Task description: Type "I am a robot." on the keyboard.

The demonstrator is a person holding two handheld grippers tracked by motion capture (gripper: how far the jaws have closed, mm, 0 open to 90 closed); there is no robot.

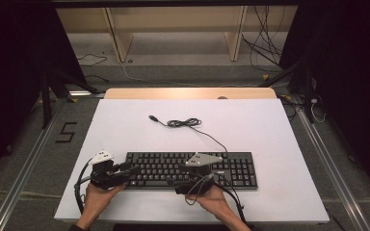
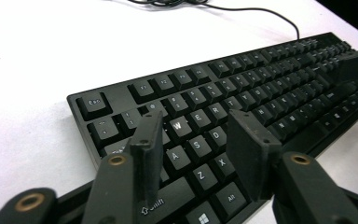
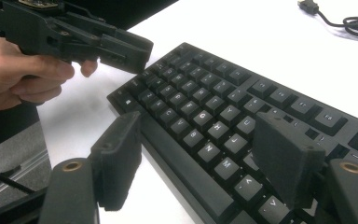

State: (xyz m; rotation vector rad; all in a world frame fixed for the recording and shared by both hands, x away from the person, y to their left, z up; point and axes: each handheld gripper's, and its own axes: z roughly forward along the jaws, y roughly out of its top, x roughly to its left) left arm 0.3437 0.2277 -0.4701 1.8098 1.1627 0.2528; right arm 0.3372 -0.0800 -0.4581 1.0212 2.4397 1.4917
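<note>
A black keyboard [image 1: 192, 168] lies near the front of the white table [image 1: 279, 130]. Its cable [image 1: 183, 123] runs back to a loose coil and a free USB plug [image 1: 152, 117]. My left gripper [image 1: 130, 169] hovers over the keyboard's left end. In the left gripper view my left gripper [image 2: 196, 126] stands open above the W, A, S keys of the keyboard [image 2: 242, 93], with nothing between the jaws. My right gripper [image 1: 176, 175] points left over the front edge. In the right gripper view my right gripper [image 3: 198, 126] is open wide above the keyboard [image 3: 205, 107], holding nothing.
A wooden strip [image 1: 188, 93] borders the table's far edge, with a shelf frame [image 1: 173, 29] and loose floor cables [image 1: 265, 43] behind it. Metal rails [image 1: 327, 159] flank the table. The person's hand with my left gripper [image 3: 121, 46] is in the right gripper view.
</note>
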